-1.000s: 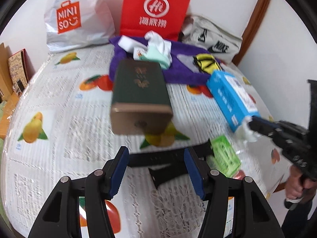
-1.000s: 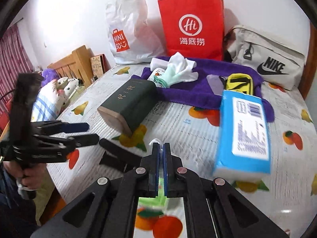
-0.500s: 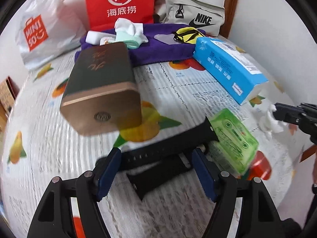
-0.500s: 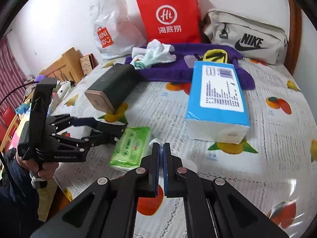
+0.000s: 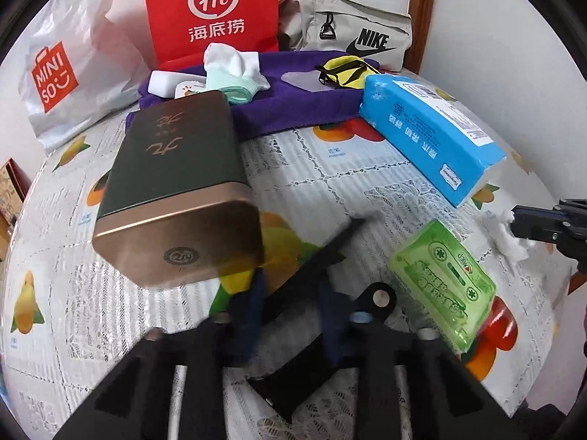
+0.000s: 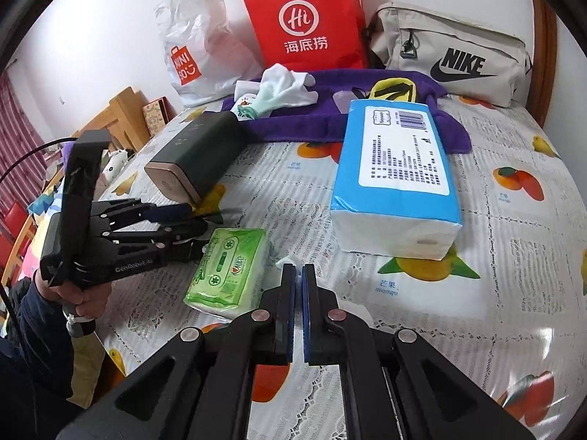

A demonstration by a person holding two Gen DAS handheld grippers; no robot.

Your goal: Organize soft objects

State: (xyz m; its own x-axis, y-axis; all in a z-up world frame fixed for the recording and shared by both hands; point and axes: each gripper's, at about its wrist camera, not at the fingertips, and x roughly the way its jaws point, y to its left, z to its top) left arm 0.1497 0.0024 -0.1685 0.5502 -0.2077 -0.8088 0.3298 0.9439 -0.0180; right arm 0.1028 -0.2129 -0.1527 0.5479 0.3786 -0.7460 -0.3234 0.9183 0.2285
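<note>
My left gripper (image 5: pixel 290 293) is closing around a black watch strap (image 5: pixel 312 260) that lies on the table; its blue pads look blurred and close to the strap. It also shows in the right wrist view (image 6: pixel 190 220). My right gripper (image 6: pixel 298 275) is shut on a white tissue (image 5: pixel 508 238), which hangs from its tip just above the table. A green wet-wipe pack (image 6: pixel 227 267) lies between both grippers. A blue tissue pack (image 6: pixel 396 168) lies to the right. White socks (image 6: pixel 282 84) rest on a purple towel (image 6: pixel 293 124).
A dark green tin box (image 5: pixel 176 190) lies on its side just left of my left gripper. At the back stand a red paper bag (image 6: pixel 304 25), a white Miniso bag (image 6: pixel 190 47) and a beige Nike bag (image 6: pixel 451 55). A yellow pouch (image 6: pixel 392 90) lies on the towel.
My left gripper's fingers have narrowed onto the black strap, and the strap has turned to a diagonal. My right gripper has barely moved, still pinching the tissue.
</note>
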